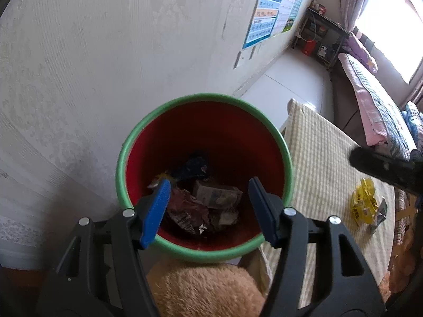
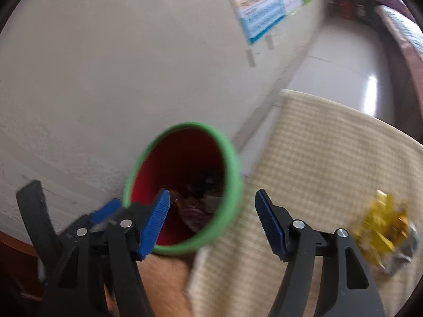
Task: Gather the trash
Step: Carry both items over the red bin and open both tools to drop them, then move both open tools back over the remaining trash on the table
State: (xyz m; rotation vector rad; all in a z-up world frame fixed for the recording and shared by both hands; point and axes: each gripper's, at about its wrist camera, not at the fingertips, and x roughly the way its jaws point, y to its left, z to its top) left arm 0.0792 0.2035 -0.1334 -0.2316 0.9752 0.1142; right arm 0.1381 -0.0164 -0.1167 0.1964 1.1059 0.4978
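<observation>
Against the wall at centre frame, the round red bin [image 1: 203, 145] with its smooth green rim holds crumpled paper and a small carton. Both the left hand-held gripper [image 1: 208, 206] and right hand-held gripper [image 2: 211, 222] stand apart, empty. Lower right, the crinkly yellow wrapper [image 1: 363, 203] lies on the ribbed cloth [image 1: 325, 158]; its slick foil might slip a shallow pinch.

The right wrist view is motion-blurred: the crumpled yellow plastic wrapper [image 2: 380, 227] beside the green-rimmed red plastic bin [image 2: 230, 169] smears, its print unreadable. Trash deep inside the bin stays shadowed.
</observation>
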